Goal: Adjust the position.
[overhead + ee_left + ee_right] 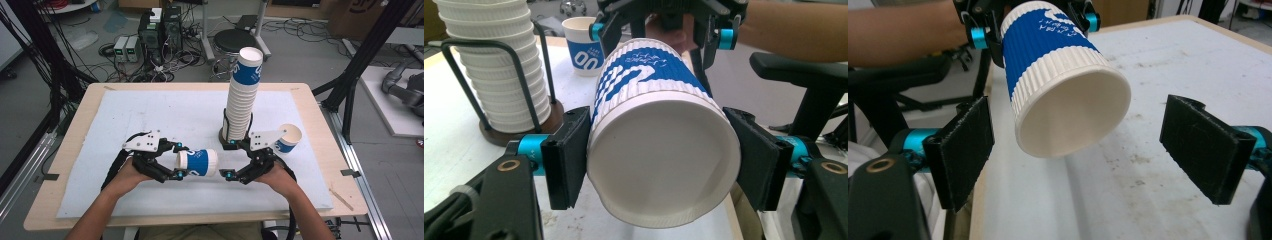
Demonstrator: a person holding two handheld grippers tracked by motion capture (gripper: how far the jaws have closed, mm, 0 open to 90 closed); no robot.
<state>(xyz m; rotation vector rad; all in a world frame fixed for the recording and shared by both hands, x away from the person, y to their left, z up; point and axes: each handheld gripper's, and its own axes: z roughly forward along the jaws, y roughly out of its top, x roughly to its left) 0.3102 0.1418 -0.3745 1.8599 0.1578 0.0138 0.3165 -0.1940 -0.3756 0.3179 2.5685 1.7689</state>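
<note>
Paper cup (pixel 197 163), blue and white with ribbed sides, lies on its side in the air just above the white mat (pixel 150 115), near the front middle of the table (pixel 70 145). From the high view the left gripper (pixel 176 160) grips it at its base end, so the open rim points right toward the right gripper (pixel 231 161), which sits just apart from that rim. Holding it sideways looks meant to offer the free end to the other hand. Farther back a tall stack of cups (pixel 243 97) stands in a wire holder, and a single cup (pixel 288 138) stands upright to its right.

Seen along the left gripper view, both black pads (pixel 566 157) press flat against the cup's (pixel 664 150) ribbed wall near the closed bottom, clenched firmly on it. The right gripper (pixel 659 35) waits beyond, around the far end.

Through the right gripper view, the cup's (pixel 1058 75) open mouth faces the camera, between the two pads (pixel 963 150) but touching neither; these jaws stand wide apart, released, probably ready to close on the rim end for a handover.
</note>
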